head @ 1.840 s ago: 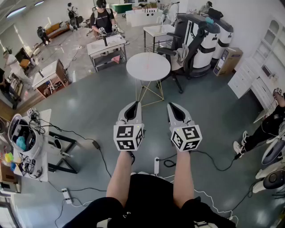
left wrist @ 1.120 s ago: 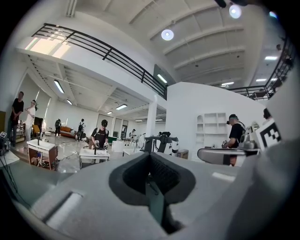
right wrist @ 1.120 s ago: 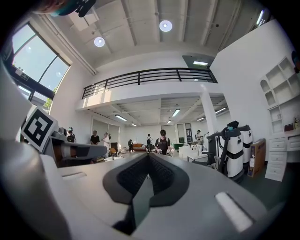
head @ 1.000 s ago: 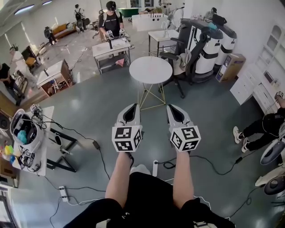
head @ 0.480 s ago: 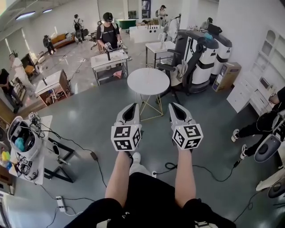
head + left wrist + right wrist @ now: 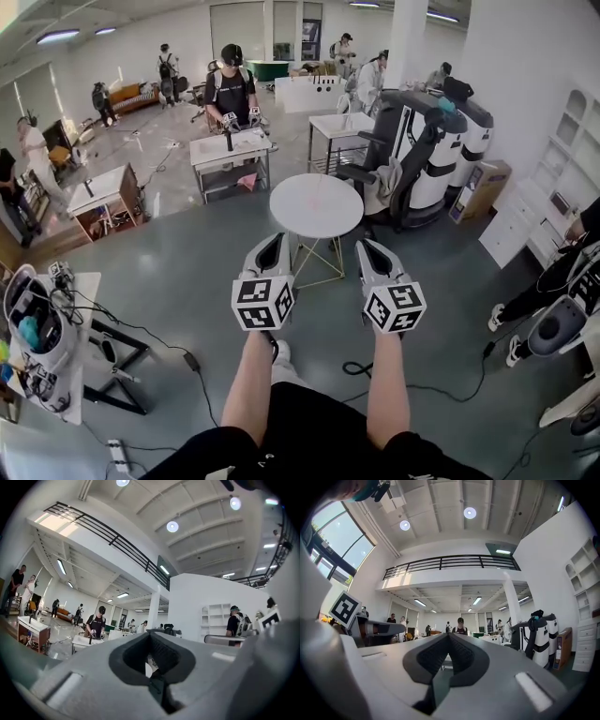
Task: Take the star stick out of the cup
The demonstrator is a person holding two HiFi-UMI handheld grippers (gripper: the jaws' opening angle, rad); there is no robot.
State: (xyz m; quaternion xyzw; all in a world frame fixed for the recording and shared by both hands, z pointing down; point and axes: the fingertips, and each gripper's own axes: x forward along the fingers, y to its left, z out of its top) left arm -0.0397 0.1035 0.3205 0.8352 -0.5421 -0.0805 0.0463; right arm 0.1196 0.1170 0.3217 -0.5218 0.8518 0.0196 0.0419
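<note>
Cannot find the star stick or the cup in any view. Straight ahead of both claws and well apart from them: a round white table [image 6: 316, 204] on thin legs, too far off to show whether anything small stands on it.

Left claw [image 6: 274, 242]: clenched, jaws tip to tip, nothing between them. Right claw [image 6: 368, 247]: likewise clenched and empty, just beside the left one. Both held out level and aimed toward that table.

Beyond the claws, past the table: a work desk [image 6: 230, 150] with a person [image 6: 232, 89] standing at it. Off to the right of the right claw: a dark chair [image 6: 384, 178] and white machines [image 6: 450, 131]. Off to the left of the left claw: a bench [image 6: 56, 309] with cables [image 6: 141, 330] trailing over the grey floor [image 6: 187, 253].

Judged from this, nothing of the task done yet. Left to do: reach wherever the cup stands, probably that table, open one claw, grip the stick and lift it clear, perhaps steadying the cup with the other.
</note>
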